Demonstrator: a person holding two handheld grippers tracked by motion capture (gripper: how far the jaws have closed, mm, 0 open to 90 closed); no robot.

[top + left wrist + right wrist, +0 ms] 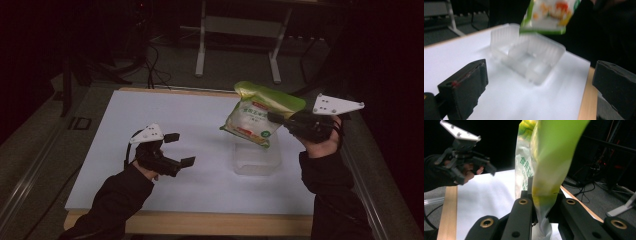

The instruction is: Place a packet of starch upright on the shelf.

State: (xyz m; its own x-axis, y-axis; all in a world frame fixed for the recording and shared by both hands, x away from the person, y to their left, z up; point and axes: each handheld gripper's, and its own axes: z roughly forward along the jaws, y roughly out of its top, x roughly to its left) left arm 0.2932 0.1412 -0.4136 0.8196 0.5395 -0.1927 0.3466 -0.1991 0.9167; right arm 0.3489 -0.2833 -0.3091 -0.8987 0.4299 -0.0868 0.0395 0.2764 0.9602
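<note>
The right gripper (280, 121) is clamped on a green food bag (259, 114), held in the air just above the clear tray (256, 161) near the surface's (165, 112) right edge. Lowering it in looks like what remains. The left gripper (181, 149) hovers with jaws apart, well clear, over bare surface.

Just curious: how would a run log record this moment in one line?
right hand-held gripper: shut on snack bag | bag: above clear tray | left hand-held gripper: open
</note>
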